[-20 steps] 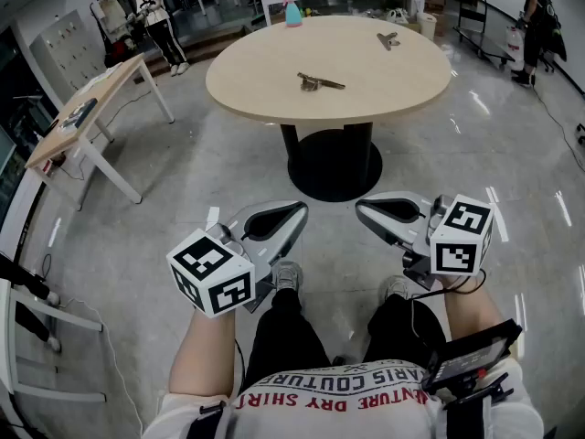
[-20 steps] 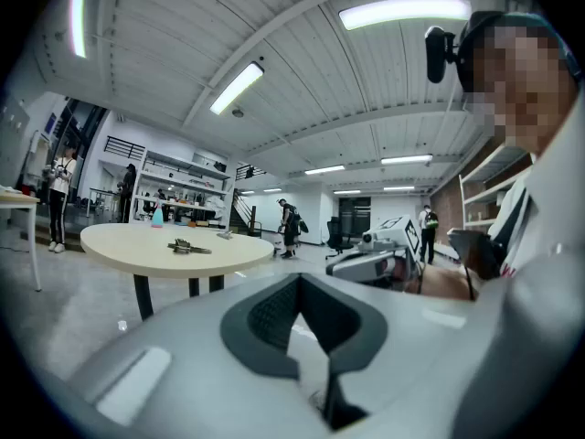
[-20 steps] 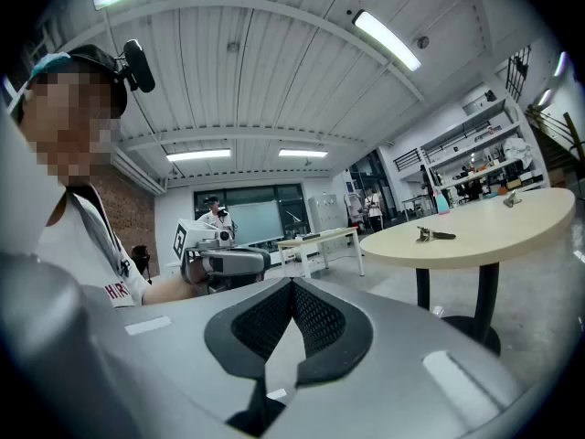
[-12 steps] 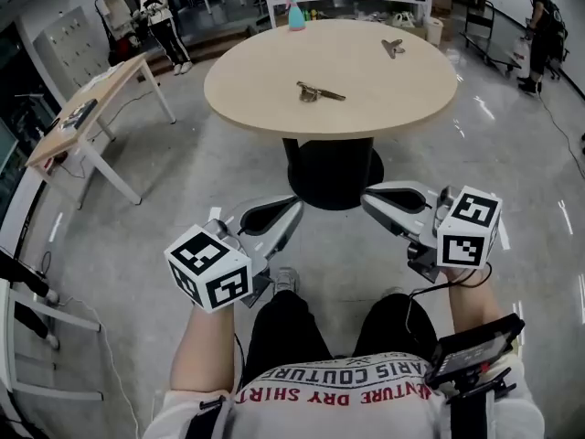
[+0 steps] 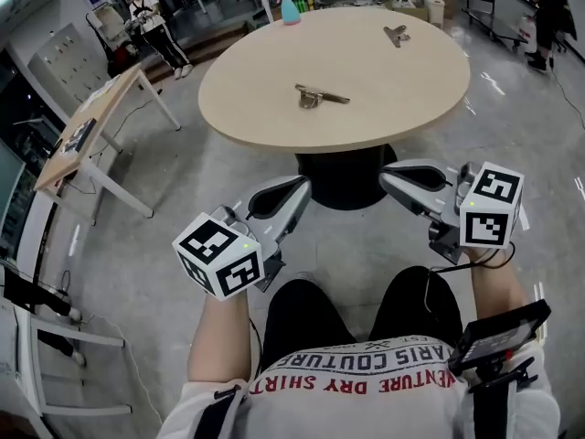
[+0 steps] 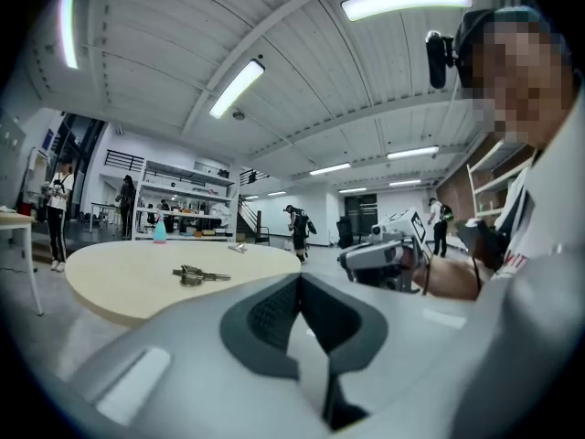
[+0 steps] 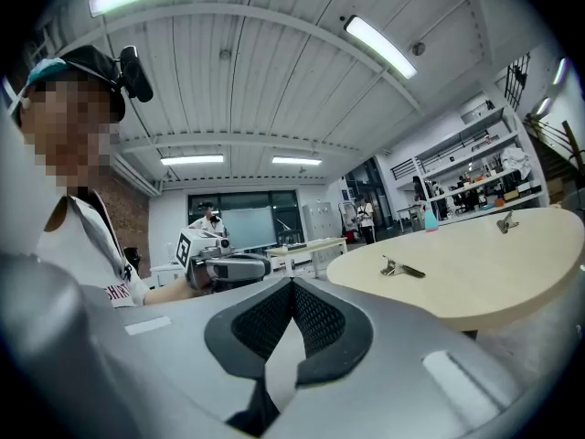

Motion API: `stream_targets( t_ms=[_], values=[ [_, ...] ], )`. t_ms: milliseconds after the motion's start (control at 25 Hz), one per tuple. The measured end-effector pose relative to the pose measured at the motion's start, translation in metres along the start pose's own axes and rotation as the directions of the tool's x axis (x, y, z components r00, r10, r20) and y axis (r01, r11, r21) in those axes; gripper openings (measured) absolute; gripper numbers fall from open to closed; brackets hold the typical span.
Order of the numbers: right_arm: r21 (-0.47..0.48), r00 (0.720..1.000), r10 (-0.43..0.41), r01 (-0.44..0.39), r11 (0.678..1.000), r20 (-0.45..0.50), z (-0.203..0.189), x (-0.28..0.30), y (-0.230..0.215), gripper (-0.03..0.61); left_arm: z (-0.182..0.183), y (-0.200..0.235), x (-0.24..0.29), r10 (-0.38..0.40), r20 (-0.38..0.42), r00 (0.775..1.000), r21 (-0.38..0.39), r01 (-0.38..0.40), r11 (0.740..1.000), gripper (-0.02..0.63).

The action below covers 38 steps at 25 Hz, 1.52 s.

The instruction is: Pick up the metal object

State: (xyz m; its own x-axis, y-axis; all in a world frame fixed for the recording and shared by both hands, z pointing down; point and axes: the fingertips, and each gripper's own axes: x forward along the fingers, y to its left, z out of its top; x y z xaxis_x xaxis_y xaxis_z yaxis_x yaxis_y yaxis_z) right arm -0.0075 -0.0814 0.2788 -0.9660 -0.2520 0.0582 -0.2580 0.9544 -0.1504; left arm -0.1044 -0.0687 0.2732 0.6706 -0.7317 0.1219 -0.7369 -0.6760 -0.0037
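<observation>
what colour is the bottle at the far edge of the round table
The bottle is light blue-green. It shows best in the head view.

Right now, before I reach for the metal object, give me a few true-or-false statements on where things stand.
1. The left gripper and the right gripper are both shut and empty. True.
2. The metal object is held in the right gripper. False: it lies untouched on the round table.
3. A blue bottle stands at the table's far edge. True.
4. The left gripper hangs over the tabletop. False: both grippers are short of the table's near edge.
</observation>
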Motion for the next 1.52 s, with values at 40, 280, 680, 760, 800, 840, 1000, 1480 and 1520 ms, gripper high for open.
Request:
stream_targets(
  t_ms=[40,280,680,760,800,840,1000,1480,1520],
  values=[
    [-0.004,1.0,-0.001,0.001,1.0,0.004,0.002,0.004,-0.008,0.002,0.002,0.008,0.006,-0.001,0.002,1.0,0.002,0.001,1.0,0.003],
    [-0.015,1.0,-0.004,0.004,1.0,0.027,0.019,0.029,-0.049,0.002,0.007,0.049,0.036,-0.01,-0.009,1.0,0.017,0.011,1.0,0.014],
    [-0.009,0.999,-0.014,0.015,1.0,0.032,0.037,0.07,-0.137,0.002,0.012,0.131,0.1,-0.028,-0.03,0.999,0.016,0.028,0.999,0.071],
    [-0.007,0.999,-0.011,0.011,1.0,0.035,0.039,0.074,-0.158,0.002,0.011,0.143,0.119,-0.03,-0.037,0.999,0.021,0.031,0.999,0.078],
    [-0.008,0.999,-0.009,0.01,1.0,0.035,0.039,0.075,-0.163,0.002,0.011,0.146,0.123,-0.032,-0.038,0.999,0.023,0.032,0.999,0.085],
    [-0.008,0.999,-0.009,0.009,1.0,0.034,0.04,0.076,-0.164,0.002,0.011,0.147,0.124,-0.033,-0.038,0.999,0.024,0.034,0.999,0.1],
    [-0.007,0.999,-0.012,0.013,1.0,0.035,0.042,0.075,-0.162,0.002,0.01,0.157,0.13,-0.037,-0.066,0.997,0.01,0.038,0.999,0.228],
    [0.017,0.998,-0.025,0.024,1.0,0.055,0.034,0.07,-0.169,0.002,-0.029,0.242,0.201,0.074,-0.366,0.928,0.055,-0.058,0.997,0.367],
    [0.018,0.998,-0.025,0.024,1.0,0.058,0.034,0.069,-0.169,0.002,-0.035,0.248,0.207,0.077,-0.401,0.913,0.049,-0.063,0.997,0.367]
  ],
)
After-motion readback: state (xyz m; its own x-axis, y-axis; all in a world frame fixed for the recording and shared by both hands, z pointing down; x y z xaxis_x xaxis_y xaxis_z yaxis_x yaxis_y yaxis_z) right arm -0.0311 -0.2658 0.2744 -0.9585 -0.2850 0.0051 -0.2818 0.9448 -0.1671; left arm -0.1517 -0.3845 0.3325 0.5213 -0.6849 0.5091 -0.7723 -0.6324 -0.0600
